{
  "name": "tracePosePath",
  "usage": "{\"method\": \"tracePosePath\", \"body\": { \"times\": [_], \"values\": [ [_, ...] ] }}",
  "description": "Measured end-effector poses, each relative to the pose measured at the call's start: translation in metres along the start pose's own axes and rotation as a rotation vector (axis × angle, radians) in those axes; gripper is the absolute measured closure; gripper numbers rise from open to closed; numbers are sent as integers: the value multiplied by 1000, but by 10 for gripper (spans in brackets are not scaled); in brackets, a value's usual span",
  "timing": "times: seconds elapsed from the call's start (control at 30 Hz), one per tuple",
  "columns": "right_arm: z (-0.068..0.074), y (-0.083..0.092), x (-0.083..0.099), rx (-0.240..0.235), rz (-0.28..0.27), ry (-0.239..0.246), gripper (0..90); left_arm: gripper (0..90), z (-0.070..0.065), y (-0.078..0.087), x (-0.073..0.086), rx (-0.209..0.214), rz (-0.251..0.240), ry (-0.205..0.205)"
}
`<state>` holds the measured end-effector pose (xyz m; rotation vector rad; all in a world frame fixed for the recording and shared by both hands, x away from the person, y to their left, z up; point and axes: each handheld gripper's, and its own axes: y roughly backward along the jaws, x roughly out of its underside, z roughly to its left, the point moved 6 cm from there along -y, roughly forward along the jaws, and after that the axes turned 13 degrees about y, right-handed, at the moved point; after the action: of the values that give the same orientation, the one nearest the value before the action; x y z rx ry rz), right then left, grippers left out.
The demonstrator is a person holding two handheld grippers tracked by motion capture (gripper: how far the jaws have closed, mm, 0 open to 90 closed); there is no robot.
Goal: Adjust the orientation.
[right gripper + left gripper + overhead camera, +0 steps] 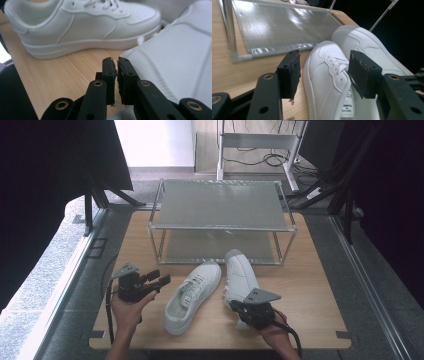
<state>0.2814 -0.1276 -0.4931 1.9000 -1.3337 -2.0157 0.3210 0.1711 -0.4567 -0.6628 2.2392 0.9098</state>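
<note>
While I've got both grippers down by the shoes, quick rundown: two white leather low-top sneakers sit on the light wooden tabletop [310,285], just in front of the two-tier metal shoe rack with grey mesh shelves [220,205]. One white sneaker with laces up [192,296] lies nearer my left gripper [159,279], whose jaws stand spread wide with nothing between them, aimed at the toe of that shoe but apart from it. The other white sneaker tipped on its side [242,275] is right by my right gripper [236,307], and those jaws are pressed together on nothing, their tips just beside the ribbed sole in the right gripper view. That's my worry: clamped empty like this, the right one hasn't caught any edge, so if I lift now the shoe stays put, and if I shove forward I'd probably just push it into its neighbour or the rack leg. I'd guess I need to reopen and bite the heel or collar. Count: two sneakers, one rack with two shelves, two grippers.
</note>
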Motion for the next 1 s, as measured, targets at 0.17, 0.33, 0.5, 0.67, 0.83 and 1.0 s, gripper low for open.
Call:
{"method": "tracePosePath", "body": {
  "times": [0.17, 0.33, 0.5, 0.67, 0.83, 1.0],
  "values": [
    [-3, -1, 5, 20, 15, -6, 881, 437, 1, -2, 2, 5, 17, 4],
    [-9, 5, 9, 44, -2, -32, 900, 433, 2, -5, 5, 11, 36, 16],
    [-15, 14, 11, 55, -27, -51, 900, 434, 2, -2, 3, 12, 14, 30],
    [-17, 16, 12, 57, -35, -53, 900, 435, 6, 0, 2, 11, 7, 48],
    [-32, 29, 15, 93, -60, -89, 900, 436, 8, -2, 3, 11, 15, 65],
    [-56, 44, 27, 162, -86, -147, 900, 438, 6, -5, 6, 8, 32, 70]
  ]
}}
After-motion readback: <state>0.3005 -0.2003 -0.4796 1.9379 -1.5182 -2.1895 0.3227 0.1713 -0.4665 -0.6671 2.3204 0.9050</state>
